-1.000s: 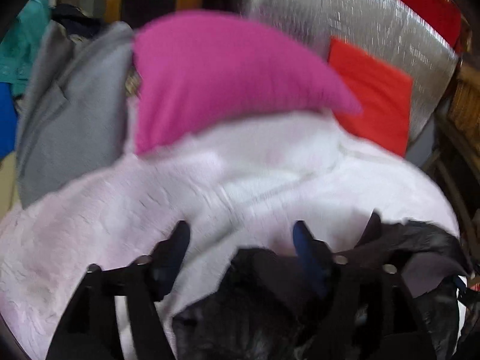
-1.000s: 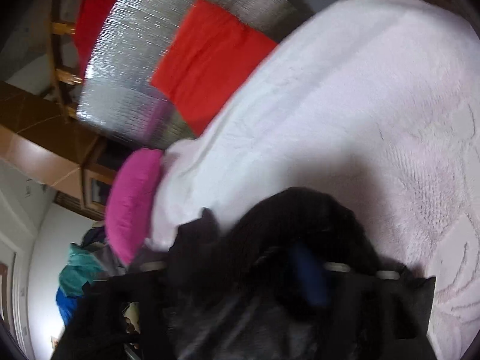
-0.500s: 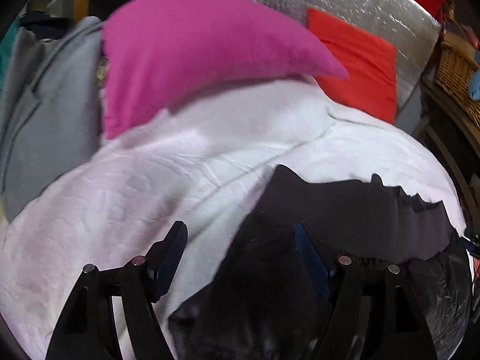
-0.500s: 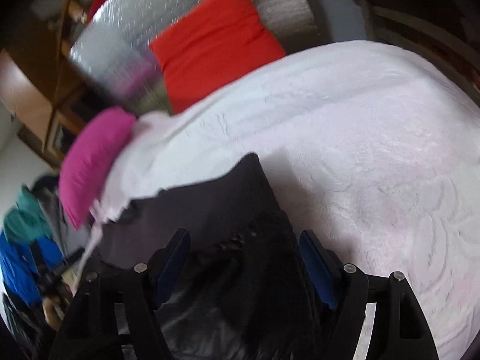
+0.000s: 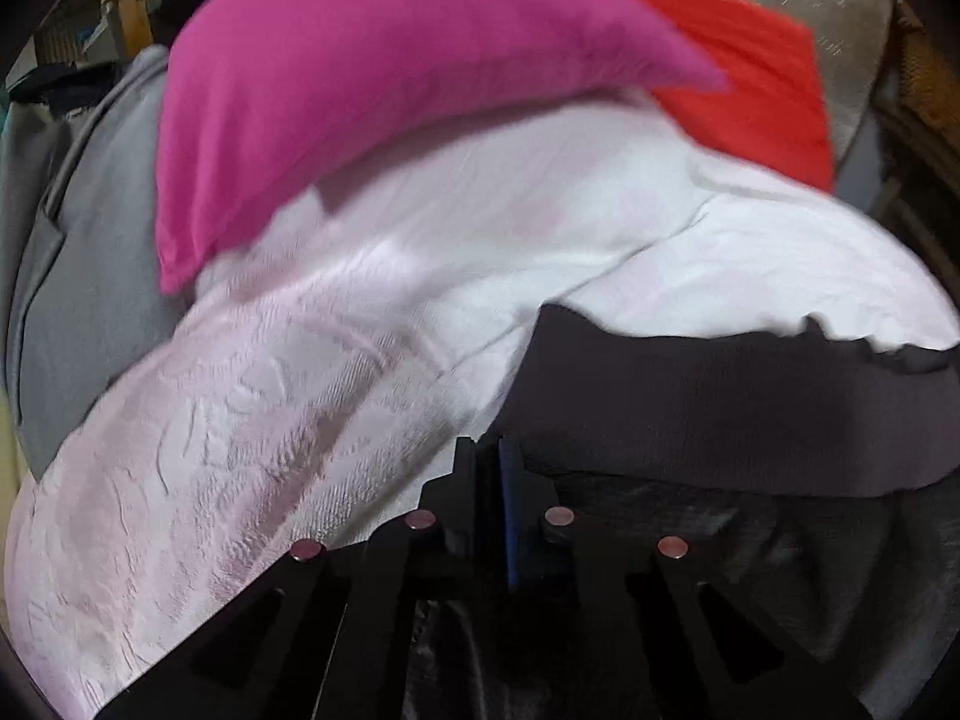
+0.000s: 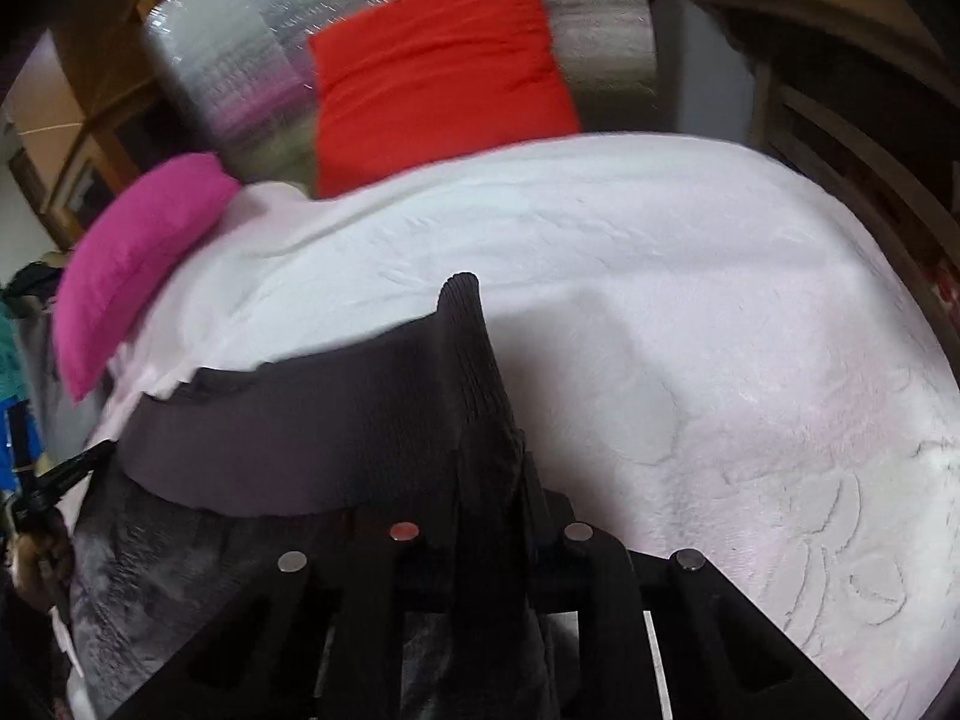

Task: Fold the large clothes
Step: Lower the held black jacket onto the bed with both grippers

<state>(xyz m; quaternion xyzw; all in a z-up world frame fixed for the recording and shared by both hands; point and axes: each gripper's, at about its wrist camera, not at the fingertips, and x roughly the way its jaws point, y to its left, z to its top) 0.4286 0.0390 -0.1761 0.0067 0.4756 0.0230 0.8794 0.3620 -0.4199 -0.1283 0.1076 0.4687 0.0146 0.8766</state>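
Observation:
A black garment with a ribbed dark band [image 5: 720, 414] lies on a white bedspread [image 5: 300, 396]. In the left wrist view my left gripper [image 5: 487, 450] is shut on the left end of the band. In the right wrist view my right gripper [image 6: 489, 456] is shut on the garment's right corner [image 6: 474, 360], which sticks up between the fingers. The band [image 6: 300, 426] stretches taut between the two grippers. The shiny black body of the garment [image 6: 150, 570] hangs below.
A magenta pillow [image 5: 372, 72] and a red cushion [image 5: 750, 72] lie at the bed's far side, against a silver padded headboard [image 6: 240, 48]. Grey clothing [image 5: 72, 276] lies left of the bed. Wooden furniture [image 6: 870, 138] stands to the right.
Both grippers have closed on the garment's band. The band has been pulled out taut between them.

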